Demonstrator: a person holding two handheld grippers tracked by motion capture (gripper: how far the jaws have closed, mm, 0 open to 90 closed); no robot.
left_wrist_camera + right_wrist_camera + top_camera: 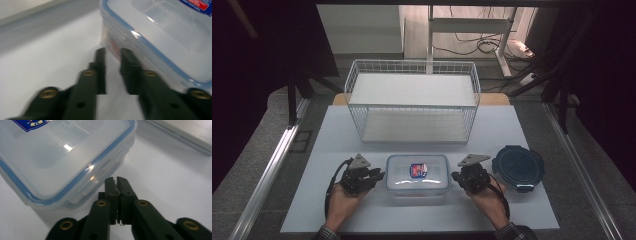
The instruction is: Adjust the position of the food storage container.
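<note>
From the high view you have the white table (362, 210) laid out before you, with the wire basket (412, 102) at its far side and the clear rectangular container (417, 174) near the front edge, midway between your two hands; the round dark lid (518, 168) lies well to its right. That view hides how the jaws stand, but the gripper views settle it. Your left gripper (362, 176), seen along its own jaws (113, 53), stands narrowly open with nothing between the pads, its tips just beside the container's (160, 32) blue-rimmed wall. Your right gripper (471, 176) shows its jaws (116, 180) pressed together on nothing, just beside the container's (57, 157) side latch (100, 181).
</note>
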